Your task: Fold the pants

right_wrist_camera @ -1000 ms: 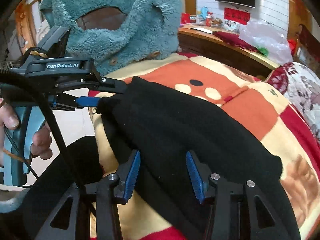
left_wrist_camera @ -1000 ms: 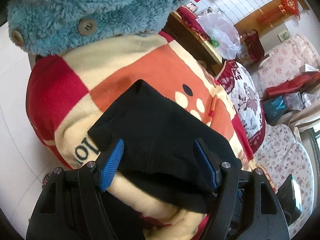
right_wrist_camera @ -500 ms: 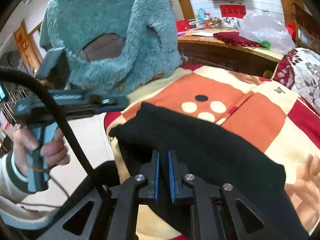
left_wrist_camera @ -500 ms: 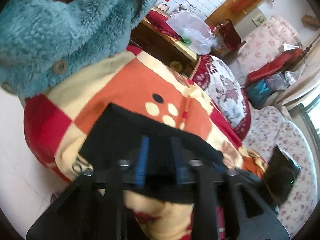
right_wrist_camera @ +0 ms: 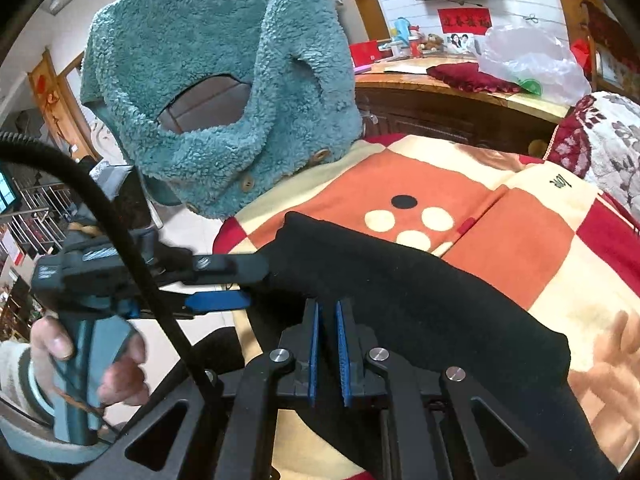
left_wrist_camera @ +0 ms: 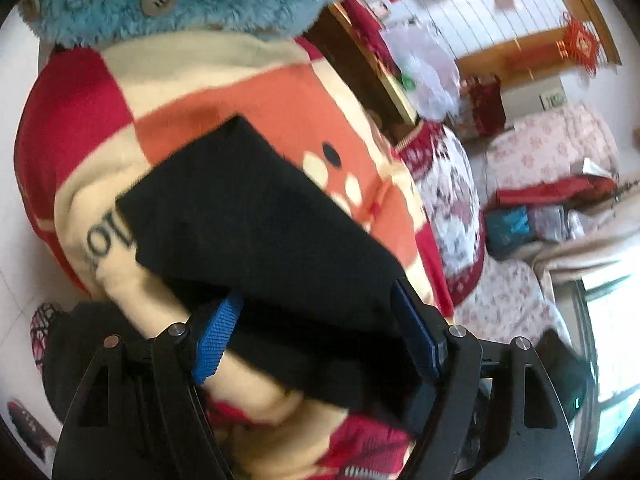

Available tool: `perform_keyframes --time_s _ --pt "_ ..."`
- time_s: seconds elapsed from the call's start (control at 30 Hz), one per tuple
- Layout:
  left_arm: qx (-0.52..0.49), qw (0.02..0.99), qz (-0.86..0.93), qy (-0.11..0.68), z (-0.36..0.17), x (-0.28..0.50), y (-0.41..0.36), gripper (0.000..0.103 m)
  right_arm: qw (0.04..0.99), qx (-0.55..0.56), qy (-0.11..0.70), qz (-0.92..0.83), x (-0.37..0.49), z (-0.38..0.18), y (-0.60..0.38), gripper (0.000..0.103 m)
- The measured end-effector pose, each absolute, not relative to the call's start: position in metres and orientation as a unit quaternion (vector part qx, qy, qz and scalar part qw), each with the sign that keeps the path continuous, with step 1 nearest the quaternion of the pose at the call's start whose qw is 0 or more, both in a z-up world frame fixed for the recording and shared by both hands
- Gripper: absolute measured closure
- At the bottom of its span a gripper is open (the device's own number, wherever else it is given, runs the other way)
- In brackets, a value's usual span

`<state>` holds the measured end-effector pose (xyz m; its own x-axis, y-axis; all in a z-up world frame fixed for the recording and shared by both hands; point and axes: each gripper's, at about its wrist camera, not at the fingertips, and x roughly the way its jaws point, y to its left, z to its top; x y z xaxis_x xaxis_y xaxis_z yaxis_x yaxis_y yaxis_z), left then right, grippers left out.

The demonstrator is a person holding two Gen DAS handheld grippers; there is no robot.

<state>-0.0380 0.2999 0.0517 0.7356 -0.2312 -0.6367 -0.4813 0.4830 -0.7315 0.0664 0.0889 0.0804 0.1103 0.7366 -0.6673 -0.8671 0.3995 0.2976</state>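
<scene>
Folded black pants [left_wrist_camera: 260,220] lie on a red, orange and cream checked blanket [left_wrist_camera: 240,92]. My left gripper [left_wrist_camera: 316,336] straddles their near edge; its jaws are opening, and the blue pads stand wide on either side of the cloth without pressing it. In the right wrist view the pants [right_wrist_camera: 420,292] run off to the right, and my right gripper [right_wrist_camera: 326,344] is shut on their near edge. The left gripper [right_wrist_camera: 256,285] shows there too, at the pants' left corner, held by a hand [right_wrist_camera: 52,344].
A teal fleece jacket [right_wrist_camera: 224,92] hangs over the blanket's [right_wrist_camera: 520,240] far end. Behind it stands a wooden table with a plastic bag [right_wrist_camera: 528,60]. A floral sofa [left_wrist_camera: 540,152] is on the right, pale floor [left_wrist_camera: 16,240] on the left.
The right gripper closed on the pants' edge and lifted slightly. The left gripper narrowed over the cloth half a second ago, then spread wide again.
</scene>
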Motion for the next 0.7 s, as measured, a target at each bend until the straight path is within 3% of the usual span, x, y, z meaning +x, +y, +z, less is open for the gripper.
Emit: perform_keyframes --time_s 0.13,0.2,0.27,0.37,0.5,0.7 --pt "-0.510 0.775 0.094 0.360 0.039 -0.022 0.309 0.028 0.736 -0.084 0.394 0.544 0.064 0.078 0.088 0.095" --pt "-0.500 0.786 0.085 0.354 0.043 -0.019 0.310 0.044 0.733 -0.084 0.397 0.545 0.063 0.077 0.088 0.095" --pt "-0.452 0.816 0.091 0.349 0.059 -0.018 0.312 0.076 0.729 -0.080 0.401 0.549 0.061 0.076 0.089 0.095" --pt "-0.433 0.831 0.077 0.340 0.071 -0.020 0.321 0.089 0.721 -0.069 0.405 0.558 0.057 0.076 0.091 0.095" --pt "-0.400 0.843 0.083 0.351 0.071 -0.029 0.324 0.091 0.702 -0.066 0.408 0.580 0.044 0.072 0.104 0.095" --pt "-0.393 0.819 0.113 0.402 0.030 -0.040 0.320 0.091 0.674 -0.096 0.435 0.590 0.027 0.043 0.124 0.095"
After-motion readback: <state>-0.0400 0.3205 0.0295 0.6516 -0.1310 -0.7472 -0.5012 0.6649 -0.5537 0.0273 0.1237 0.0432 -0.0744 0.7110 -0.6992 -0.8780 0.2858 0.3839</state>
